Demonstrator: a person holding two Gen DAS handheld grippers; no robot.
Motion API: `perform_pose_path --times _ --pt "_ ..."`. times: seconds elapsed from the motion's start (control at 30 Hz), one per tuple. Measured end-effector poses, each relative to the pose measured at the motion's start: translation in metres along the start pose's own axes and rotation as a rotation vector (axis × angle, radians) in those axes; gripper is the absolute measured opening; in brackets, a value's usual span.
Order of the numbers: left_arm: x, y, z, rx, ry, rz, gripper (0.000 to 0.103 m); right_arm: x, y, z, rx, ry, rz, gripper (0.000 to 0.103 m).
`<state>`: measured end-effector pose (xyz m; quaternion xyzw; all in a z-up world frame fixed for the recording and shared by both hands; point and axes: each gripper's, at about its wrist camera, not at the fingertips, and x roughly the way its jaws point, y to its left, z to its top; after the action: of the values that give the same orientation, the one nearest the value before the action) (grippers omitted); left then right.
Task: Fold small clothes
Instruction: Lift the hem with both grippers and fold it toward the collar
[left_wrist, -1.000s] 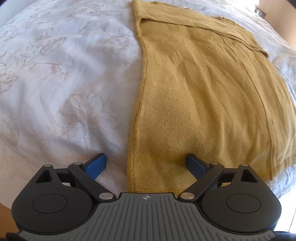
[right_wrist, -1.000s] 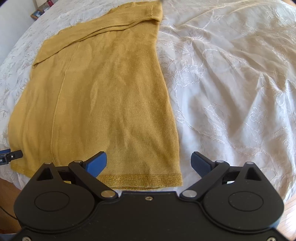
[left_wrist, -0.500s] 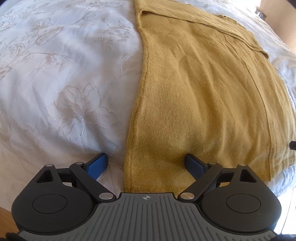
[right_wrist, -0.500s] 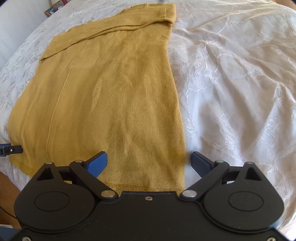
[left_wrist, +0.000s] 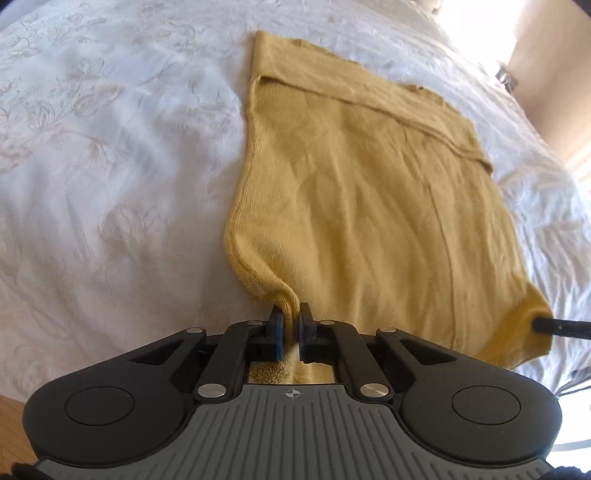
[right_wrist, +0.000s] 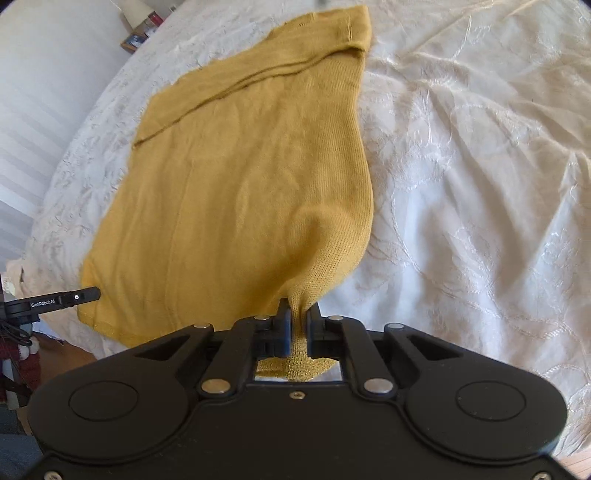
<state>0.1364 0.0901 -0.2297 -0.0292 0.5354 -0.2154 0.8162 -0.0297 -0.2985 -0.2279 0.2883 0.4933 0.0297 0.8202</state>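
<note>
A mustard-yellow knit garment (left_wrist: 362, 192) lies spread on a white bedspread, its sleeves folded across the far end; it also shows in the right wrist view (right_wrist: 240, 177). My left gripper (left_wrist: 290, 317) is shut on the garment's near left hem corner, which is bunched and lifted between the blue pads. My right gripper (right_wrist: 298, 314) is shut on the near right hem corner, also bunched and raised. The right gripper's tip shows at the right edge of the left wrist view (left_wrist: 561, 326), and the left gripper's tip at the left edge of the right wrist view (right_wrist: 55, 299).
The white floral bedspread (left_wrist: 110, 166) (right_wrist: 480, 184) stretches out on both sides of the garment. Wooden floor (left_wrist: 14, 432) shows past the near bed edge. A small shelf with objects (right_wrist: 142, 31) stands beyond the bed's far left corner.
Both grippers were open over the hem corners; they have now shut on them and lifted, bunching the fabric. The views have pulled back and upward.
</note>
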Motion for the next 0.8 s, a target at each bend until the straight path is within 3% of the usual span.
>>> perform_pose_path --times 0.2,0.57,0.8 --pt "-0.021 -0.012 0.044 -0.075 -0.123 -0.024 0.006 -0.023 -0.002 0.041 0.002 -0.106 0.069 0.013" --pt "-0.024 -0.033 0.124 -0.156 -0.305 0.030 0.006 -0.006 -0.013 0.121 0.021 -0.195 0.160 0.013" --pt "-0.019 -0.038 0.159 -0.164 -0.348 0.046 0.006 0.001 -0.020 0.150 0.063 -0.227 0.168 0.013"
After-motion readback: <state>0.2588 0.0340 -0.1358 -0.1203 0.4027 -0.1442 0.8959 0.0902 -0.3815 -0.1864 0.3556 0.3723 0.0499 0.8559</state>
